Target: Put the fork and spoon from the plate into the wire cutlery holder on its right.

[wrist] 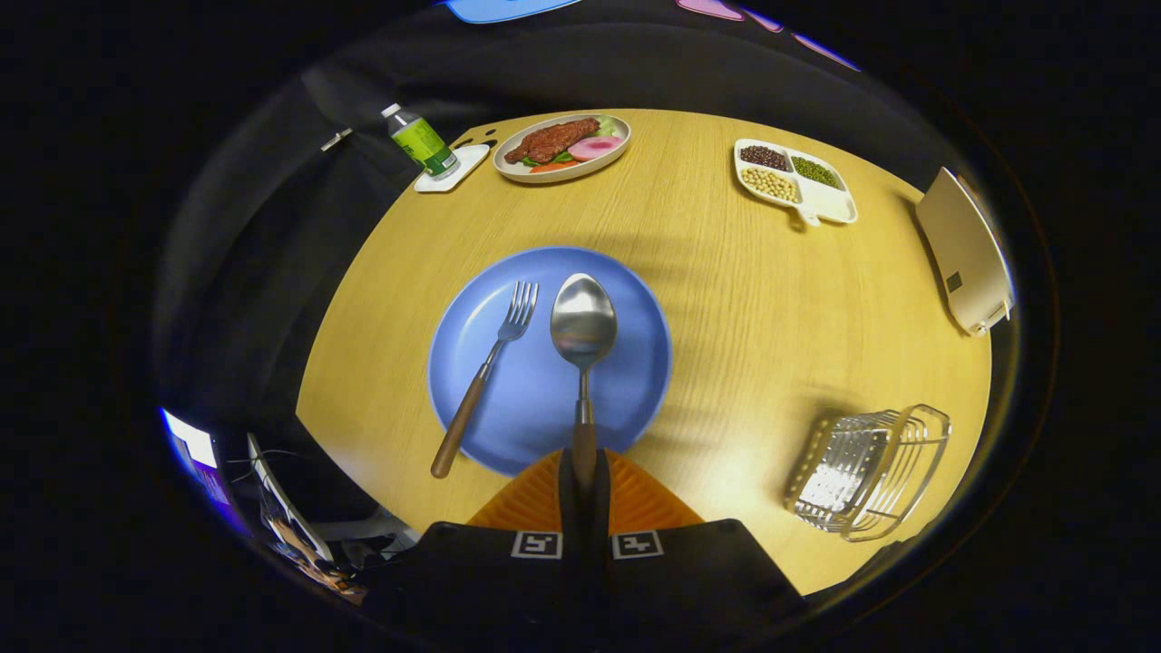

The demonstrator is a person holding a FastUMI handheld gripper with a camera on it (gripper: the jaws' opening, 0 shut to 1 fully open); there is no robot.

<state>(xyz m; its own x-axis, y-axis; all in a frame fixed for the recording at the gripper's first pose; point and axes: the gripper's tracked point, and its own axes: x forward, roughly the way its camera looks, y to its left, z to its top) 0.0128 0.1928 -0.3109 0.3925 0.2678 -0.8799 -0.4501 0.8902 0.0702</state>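
Observation:
My gripper [583,464] is shut on the brown wooden handle of the spoon [583,326]. The spoon's steel bowl reaches out ahead of the fingers, above the middle of the blue plate [626,381]. The spoon looks lifted, but I cannot tell how far. The fork [485,372], with the same kind of wooden handle, lies slanted on the plate's left part, its handle end hanging past the rim over the table. The wire cutlery holder [866,472] stands on the wooden table to the right of the plate and of my fingers.
Beyond the plate stand an oval dish of food [562,148], a green bottle [421,141] on a white coaster, and a white divided tray of beans [794,180]. A beige flat device [966,249] sits at the table's right edge.

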